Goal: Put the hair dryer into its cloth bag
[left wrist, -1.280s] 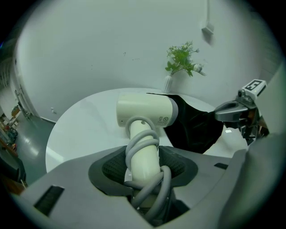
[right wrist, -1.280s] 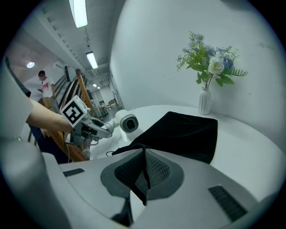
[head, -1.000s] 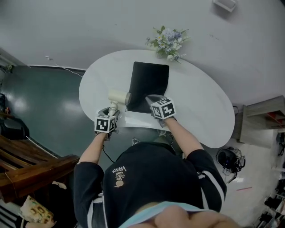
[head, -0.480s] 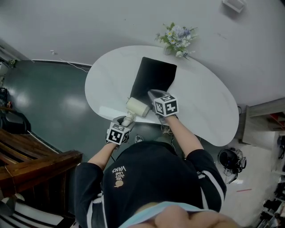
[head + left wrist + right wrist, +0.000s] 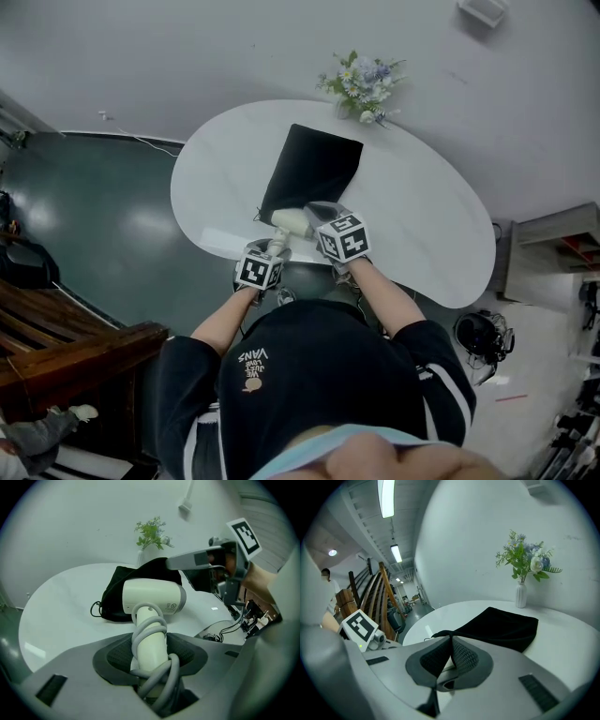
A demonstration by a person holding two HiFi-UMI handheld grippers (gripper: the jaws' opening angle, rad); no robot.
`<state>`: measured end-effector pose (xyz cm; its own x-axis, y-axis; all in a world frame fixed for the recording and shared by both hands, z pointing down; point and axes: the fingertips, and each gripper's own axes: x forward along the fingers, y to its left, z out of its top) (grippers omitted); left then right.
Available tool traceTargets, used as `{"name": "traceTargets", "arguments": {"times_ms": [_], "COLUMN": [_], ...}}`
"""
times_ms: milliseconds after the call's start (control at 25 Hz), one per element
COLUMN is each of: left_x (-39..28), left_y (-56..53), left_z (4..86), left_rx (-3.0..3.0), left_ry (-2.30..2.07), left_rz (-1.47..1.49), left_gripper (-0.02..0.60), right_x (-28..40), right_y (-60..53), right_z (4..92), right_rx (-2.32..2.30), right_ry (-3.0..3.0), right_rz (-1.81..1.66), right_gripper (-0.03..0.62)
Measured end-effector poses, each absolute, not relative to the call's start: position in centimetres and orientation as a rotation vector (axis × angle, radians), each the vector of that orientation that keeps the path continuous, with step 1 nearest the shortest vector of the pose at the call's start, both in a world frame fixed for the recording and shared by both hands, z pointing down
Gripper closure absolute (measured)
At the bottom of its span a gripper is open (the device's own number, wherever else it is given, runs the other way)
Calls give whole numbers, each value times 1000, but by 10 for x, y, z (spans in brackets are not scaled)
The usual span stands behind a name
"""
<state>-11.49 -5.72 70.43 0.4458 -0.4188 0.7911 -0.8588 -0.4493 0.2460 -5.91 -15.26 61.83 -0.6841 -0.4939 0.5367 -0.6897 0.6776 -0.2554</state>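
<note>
Where the arms reach: both forearms stretch forward from the body over the near edge of the white bench (image 5: pixel 422 220), with the hands close together.
Left tool (image 5: pixel 277 246): points steeply down and forward. Its jaws stand partly apart, clamped on the handle of the hair dryer (image 5: pixel 291 221), and the grey cord is wound round that handle.
Right tool (image 5: pixel 317 210): sits just right of the left one and tilts down less steeply. Its jaws are closed together, apparently pinching the raised near edge of the cloth bag (image 5: pixel 314 167), though little cloth shows between the pads.
Hair dryer: carried by its handle with the cream body lying crosswise. It is at the bag's near end, just beside the right tool's tip.
Cloth bag: black, and flat on the bench apart from the lifted near edge. Its far end points toward the vase of flowers (image 5: pixel 361 82).
</note>
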Motion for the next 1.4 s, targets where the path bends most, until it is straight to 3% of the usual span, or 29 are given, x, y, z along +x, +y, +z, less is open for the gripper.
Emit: {"name": "traceTargets", "arguments": {"times_ms": [1400], "left_x": [-47], "left_y": [-232], "left_z": [696], "left_rx": [2000], "left_ry": [-1204], "left_rz": [688], "left_gripper": [345], "right_x": [-28], "right_y": [-139], "right_z": [623], "right_rx": [592], "right_ry": [-2508], "right_rz": [509], "right_gripper": [546]}}
